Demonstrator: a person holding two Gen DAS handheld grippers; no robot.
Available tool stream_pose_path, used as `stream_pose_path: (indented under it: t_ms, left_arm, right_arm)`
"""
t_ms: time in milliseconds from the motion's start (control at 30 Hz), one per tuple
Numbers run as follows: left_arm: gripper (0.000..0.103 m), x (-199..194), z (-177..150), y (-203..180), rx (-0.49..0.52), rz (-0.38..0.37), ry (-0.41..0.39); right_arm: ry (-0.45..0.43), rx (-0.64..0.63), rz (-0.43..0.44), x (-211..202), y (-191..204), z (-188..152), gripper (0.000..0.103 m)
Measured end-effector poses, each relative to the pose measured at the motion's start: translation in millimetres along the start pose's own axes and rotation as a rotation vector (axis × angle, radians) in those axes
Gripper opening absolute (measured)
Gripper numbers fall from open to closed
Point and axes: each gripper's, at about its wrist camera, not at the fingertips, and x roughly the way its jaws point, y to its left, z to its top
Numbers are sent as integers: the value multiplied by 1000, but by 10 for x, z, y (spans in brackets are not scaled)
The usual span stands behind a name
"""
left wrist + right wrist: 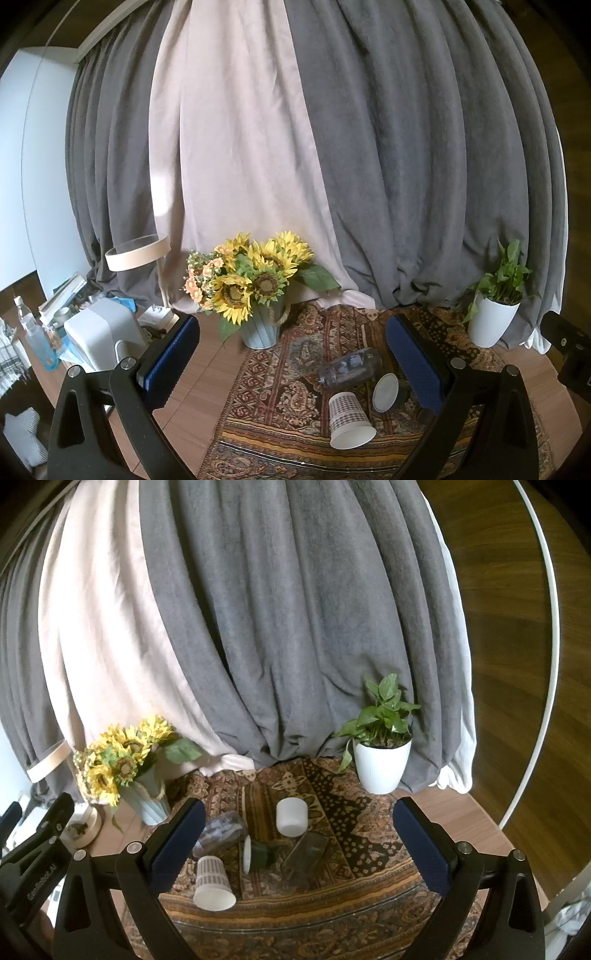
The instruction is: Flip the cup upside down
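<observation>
A checked paper cup (348, 421) lies tipped on the patterned rug (273, 398), its white mouth toward me; it also shows in the right wrist view (212, 884). Beside it lie a clear glass jar (351, 367) and a dark green cup with a white inside (386, 392), both on their sides. In the right wrist view the green cup (258, 854) lies by a dark clear glass (304, 854), and a white cup (291, 816) stands mouth down. My left gripper (291, 360) is open above the rug. My right gripper (297, 843) is open too. Both hold nothing.
A vase of sunflowers (255, 291) stands at the rug's far left, a white potted plant (382, 753) at the far right. Grey and beige curtains hang behind. A white appliance (99, 336) and bottles clutter the left side. The right gripper's body (570, 350) shows at the right edge.
</observation>
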Motion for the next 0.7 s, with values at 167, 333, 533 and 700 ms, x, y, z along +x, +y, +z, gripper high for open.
stream_pose_path:
  t_ms: [167, 333, 533, 700]
  left_arm:
    - [103, 1, 11, 0, 4, 2, -8]
    - [103, -1, 6, 0, 6, 3, -9]
    - [103, 6, 7, 0, 7, 3, -7]
    - [103, 16, -3, -2, 8, 1, -6]
  right_arm:
    - [0, 1, -4, 10, 14, 11, 102]
    - [-2, 1, -2, 18, 15, 13, 102]
    - [2, 4, 0, 30, 13, 5, 102]
    - [4, 4, -3, 45, 1, 7, 102]
